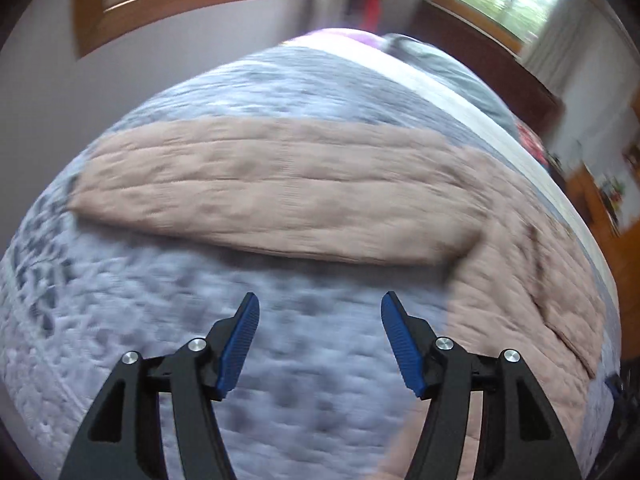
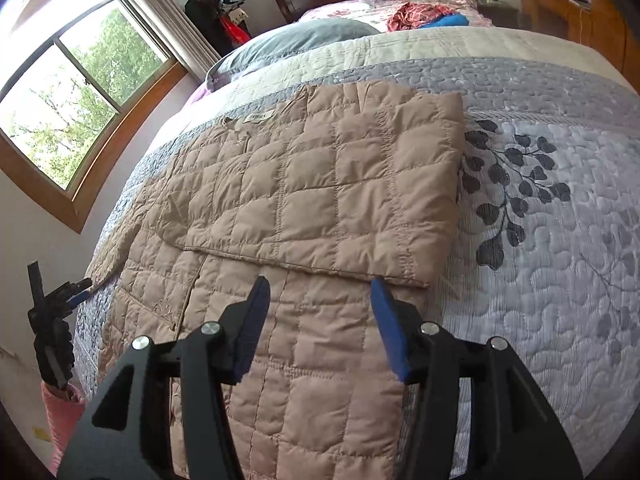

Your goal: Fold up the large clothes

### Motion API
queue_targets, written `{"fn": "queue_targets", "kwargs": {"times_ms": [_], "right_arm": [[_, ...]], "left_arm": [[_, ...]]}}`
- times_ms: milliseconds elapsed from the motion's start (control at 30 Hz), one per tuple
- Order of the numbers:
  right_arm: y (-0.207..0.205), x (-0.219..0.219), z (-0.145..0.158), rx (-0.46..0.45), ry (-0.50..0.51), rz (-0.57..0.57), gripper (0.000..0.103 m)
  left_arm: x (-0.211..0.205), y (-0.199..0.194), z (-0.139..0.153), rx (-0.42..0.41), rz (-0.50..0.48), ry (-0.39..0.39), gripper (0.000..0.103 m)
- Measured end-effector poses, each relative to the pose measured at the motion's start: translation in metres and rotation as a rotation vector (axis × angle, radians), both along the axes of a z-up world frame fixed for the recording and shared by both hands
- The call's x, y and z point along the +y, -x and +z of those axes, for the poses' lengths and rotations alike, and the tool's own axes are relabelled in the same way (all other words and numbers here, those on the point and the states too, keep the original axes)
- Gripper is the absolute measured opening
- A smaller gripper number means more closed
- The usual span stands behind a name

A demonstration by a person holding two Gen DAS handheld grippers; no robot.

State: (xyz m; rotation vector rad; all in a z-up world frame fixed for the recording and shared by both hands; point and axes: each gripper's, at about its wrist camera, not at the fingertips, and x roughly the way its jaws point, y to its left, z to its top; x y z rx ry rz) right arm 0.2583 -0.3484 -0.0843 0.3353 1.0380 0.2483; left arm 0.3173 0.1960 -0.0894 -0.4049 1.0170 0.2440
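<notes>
A tan quilted jacket [image 2: 304, 200] lies flat on the bed, its right side folded over onto the body. In the left wrist view one long sleeve [image 1: 272, 196] stretches out to the left across the quilt. My left gripper [image 1: 320, 312] is open and empty above the bare quilt, just short of the sleeve. My right gripper [image 2: 318, 292] is open and empty above the jacket's lower part, close to the edge of the folded flap. The left gripper also shows in the right wrist view [image 2: 78, 292] at the bed's left side.
The bed has a grey quilt [image 2: 540, 240] with a dark leaf print. A grey pillow [image 2: 296, 42] and a pile of red and blue clothes [image 2: 428, 16] lie near the headboard. Windows are on the left wall [image 2: 76, 92]. A wooden dresser [image 2: 568, 4] stands at the right.
</notes>
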Motion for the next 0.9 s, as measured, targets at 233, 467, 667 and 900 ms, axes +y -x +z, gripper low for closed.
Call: {"fn": "queue_targets", "kwargs": {"times_ms": [233, 467, 667, 900], "right_arm": [[-0.025, 0.021, -0.005, -0.010, 0.032, 0.068, 0.054], [-0.043, 0.028, -0.022, 0.011, 0.084, 0.076, 0.054], [-0.051, 0.021, -0.039, 0.046, 0.102, 0.045, 0.054], [-0.060, 0.021, -0.051, 0.069, 0.096, 0.048, 0.054]], "left_arm": [[0.108, -0.004, -0.043, 0.038, 0.252, 0.124, 0.064], [0.136, -0.030, -0.048, -0.027, 0.284, 0.157, 0.063], [0.142, -0.034, -0.050, -0.057, 0.332, 0.105, 0.024], [0.140, -0.029, -0.040, -0.119, 0.336, 0.106, 0.004]]}}
